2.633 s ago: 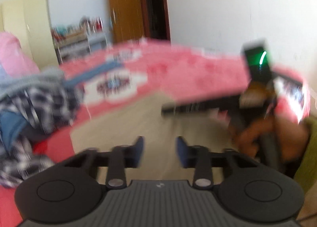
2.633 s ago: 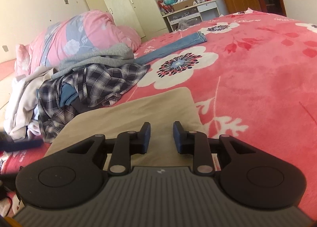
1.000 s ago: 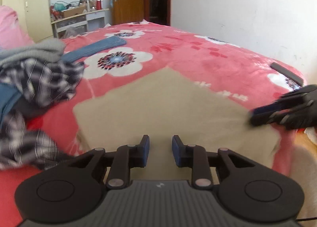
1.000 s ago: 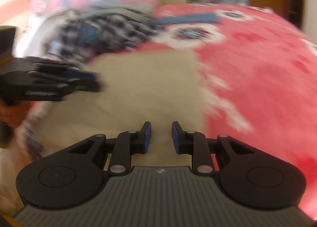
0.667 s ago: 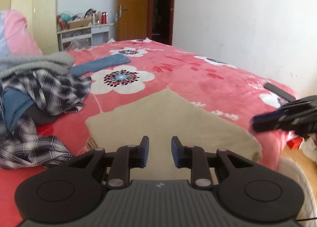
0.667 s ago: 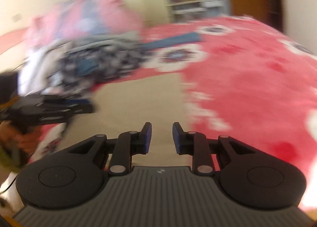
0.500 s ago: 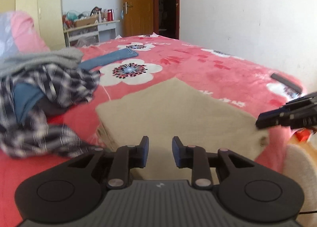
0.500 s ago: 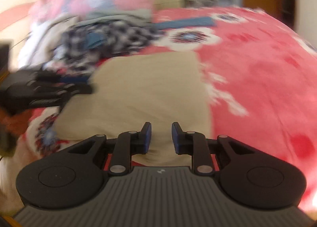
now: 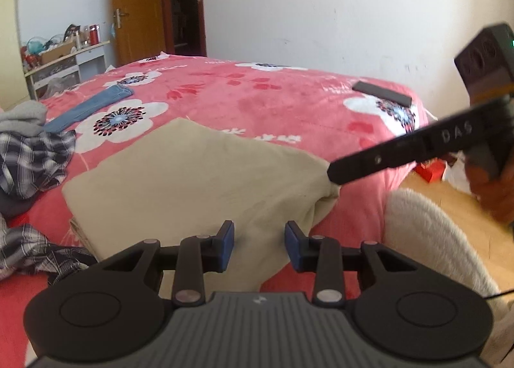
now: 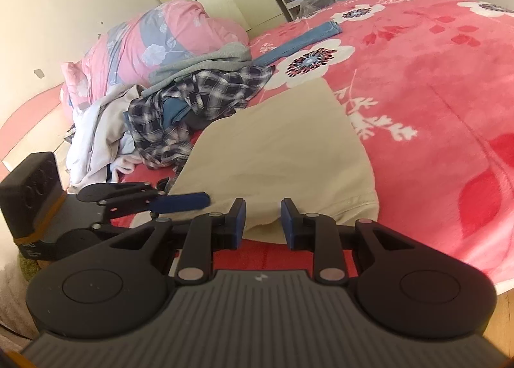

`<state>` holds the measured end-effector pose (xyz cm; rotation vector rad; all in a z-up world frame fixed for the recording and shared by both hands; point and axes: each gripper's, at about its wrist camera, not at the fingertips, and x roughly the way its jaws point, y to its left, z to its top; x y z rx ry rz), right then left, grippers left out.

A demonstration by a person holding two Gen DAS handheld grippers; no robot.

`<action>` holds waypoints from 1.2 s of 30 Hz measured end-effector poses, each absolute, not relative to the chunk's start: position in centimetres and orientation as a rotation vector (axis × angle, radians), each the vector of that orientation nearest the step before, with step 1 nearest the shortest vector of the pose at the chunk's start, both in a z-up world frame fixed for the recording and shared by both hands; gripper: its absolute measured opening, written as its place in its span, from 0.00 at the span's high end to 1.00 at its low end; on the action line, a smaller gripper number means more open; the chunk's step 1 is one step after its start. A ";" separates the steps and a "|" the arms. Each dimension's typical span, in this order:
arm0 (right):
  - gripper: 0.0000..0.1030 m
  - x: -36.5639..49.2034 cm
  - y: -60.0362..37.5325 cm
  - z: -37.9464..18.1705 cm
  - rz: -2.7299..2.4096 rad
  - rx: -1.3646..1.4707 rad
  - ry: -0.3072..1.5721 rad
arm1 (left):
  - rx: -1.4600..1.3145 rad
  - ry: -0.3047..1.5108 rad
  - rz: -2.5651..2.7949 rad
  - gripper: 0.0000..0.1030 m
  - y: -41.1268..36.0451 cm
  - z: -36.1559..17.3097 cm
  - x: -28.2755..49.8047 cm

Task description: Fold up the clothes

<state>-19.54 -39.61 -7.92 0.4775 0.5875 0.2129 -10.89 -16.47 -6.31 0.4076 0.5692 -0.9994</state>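
Beige cotton, by the look of it: the garment [image 9: 192, 175] lies folded flat near the bed's near edge, a soft, light, limp slab of several layers that will sag and slide apart if lifted by one layer only. My judgement is that a hold should take all layers at a near corner, both corners together.

In the left view the left gripper [image 9: 259, 241] hovers at 6 o'clock over the garment's near edge, its jaws opening, with cloth below them but nothing pinched. The right gripper [image 9: 334, 175] reaches in from 3 o'clock, its tip at the garment's right corner [image 9: 327, 197]; whether it touches, I cannot tell. In the right view the right gripper [image 10: 262, 218] shows a narrow gap over the near hem, pads not pressing on anything.

The blanket [image 10: 449, 111] is plush and will probably drag on the cloth. Open room lies toward 12 and 1 o'clock in the left view, bare blanket up to a dark flat object [image 9: 382, 92] near the far corner. At 9 to 10 o'clock a plaid shirt [image 9: 29, 159] and the rest of the pile [image 10: 106, 130] lie just beside the garment's left edge, so sideways moves there risk snagging. At 4 o'clock the bed drops off to a white fuzzy thing [image 9: 427, 239] and the floor.
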 end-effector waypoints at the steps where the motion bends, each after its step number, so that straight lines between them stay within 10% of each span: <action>1: 0.77 -19.6 -39.7 -7.8 0.213 0.472 0.584 | 0.419 0.563 -1.004 0.65 -16.5 -6.3 -10.9; 21: 0.74 -14.9 -35.8 -5.9 0.582 -0.279 0.558 | 0.648 0.375 -0.978 0.95 -17.9 -6.2 -12.7; 29: 0.76 -12.5 -33.7 -7.5 0.707 -0.522 0.637 | 0.641 0.385 -0.997 0.95 -17.7 -6.0 -12.4; 36: 0.92 -15.2 -31.9 -8.4 0.564 -0.667 0.492 | 0.674 0.417 -1.000 0.70 -17.8 -6.8 -12.2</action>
